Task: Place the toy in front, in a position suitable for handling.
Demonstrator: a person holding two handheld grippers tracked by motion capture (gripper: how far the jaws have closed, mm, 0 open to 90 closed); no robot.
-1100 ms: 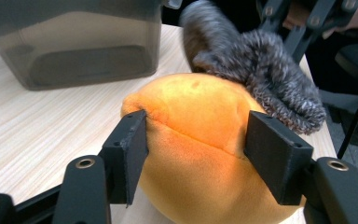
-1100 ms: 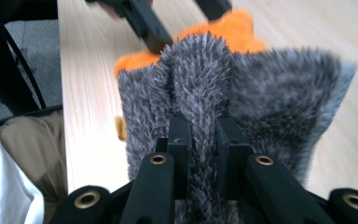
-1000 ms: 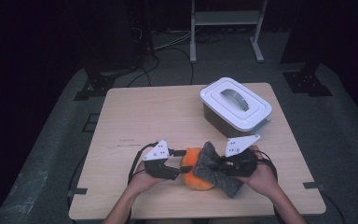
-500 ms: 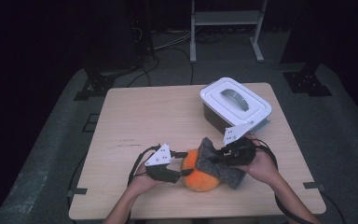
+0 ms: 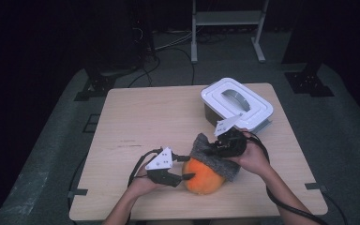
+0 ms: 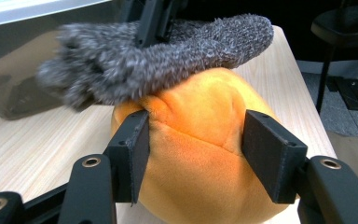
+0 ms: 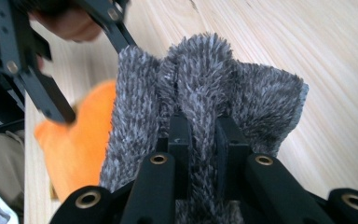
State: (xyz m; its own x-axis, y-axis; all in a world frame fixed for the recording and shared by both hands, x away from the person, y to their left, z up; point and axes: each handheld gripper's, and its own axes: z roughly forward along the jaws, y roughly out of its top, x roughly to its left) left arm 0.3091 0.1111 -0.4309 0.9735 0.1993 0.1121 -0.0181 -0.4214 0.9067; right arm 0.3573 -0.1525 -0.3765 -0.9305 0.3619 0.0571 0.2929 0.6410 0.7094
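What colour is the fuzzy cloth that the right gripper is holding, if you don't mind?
Mottled dark grey: the fuzzy cloth shows best in the right gripper view.

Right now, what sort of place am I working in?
Probably a recording studio or lab, not a home: a lone wooden table on grey floor matting, dark surroundings, cables and a metal stand behind.

A: Any lettering out there? A label, a brand, a number?

B: Nothing readable. There's a faint dark mark (image 5: 127, 142) on the table (image 5: 145, 117), possibly a line of print, but it's far too small to make out.

A: And close in?

B: From either gripper view, no writing, no logo, no digits anywhere.
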